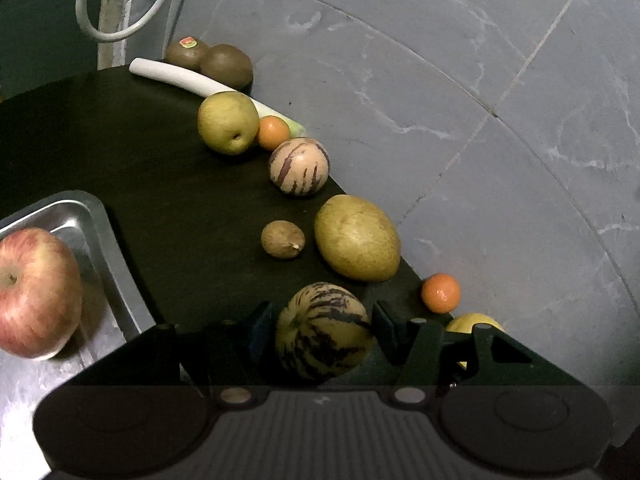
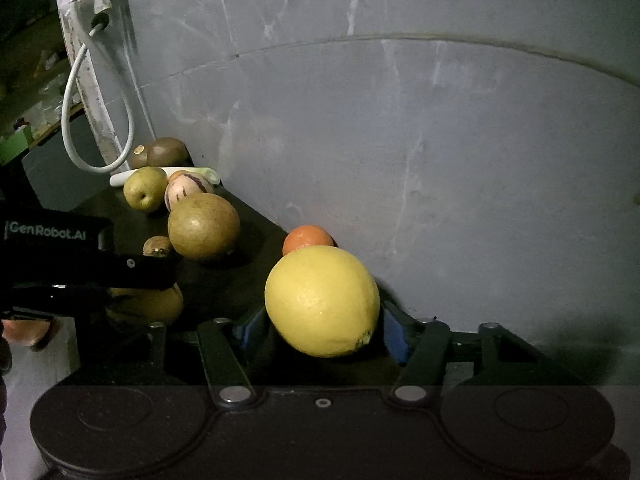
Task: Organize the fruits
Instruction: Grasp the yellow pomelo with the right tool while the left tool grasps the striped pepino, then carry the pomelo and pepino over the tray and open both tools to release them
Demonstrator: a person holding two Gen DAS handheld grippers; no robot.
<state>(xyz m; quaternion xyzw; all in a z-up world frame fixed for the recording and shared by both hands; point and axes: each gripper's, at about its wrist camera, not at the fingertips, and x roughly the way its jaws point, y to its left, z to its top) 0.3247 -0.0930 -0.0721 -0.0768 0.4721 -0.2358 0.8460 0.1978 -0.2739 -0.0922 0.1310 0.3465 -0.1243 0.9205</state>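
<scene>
My left gripper [image 1: 322, 320] is shut on a striped pepino melon [image 1: 324, 330] just above the black table [image 1: 140, 152]. A red apple [image 1: 38, 292] lies in the steel tray [image 1: 100, 224] at the left. My right gripper [image 2: 322, 320] is shut on a yellow lemon [image 2: 322, 300]; the lemon's edge also shows in the left wrist view [image 1: 474, 322]. Along the table edge lie a second striped melon [image 1: 299, 166], a large brown-green fruit [image 1: 357, 238], a small brown fruit [image 1: 283, 239], a green pear [image 1: 228, 122], two tangerines [image 1: 441, 293] [image 1: 273, 132] and two kiwis [image 1: 210, 60].
A white leek-like stalk [image 1: 176, 76] lies behind the pear. A grey stone wall [image 1: 460, 100] borders the table on the right. A white cable loop [image 1: 120, 4] hangs at the far corner. The left gripper's body [image 2: 60, 256] shows in the right wrist view.
</scene>
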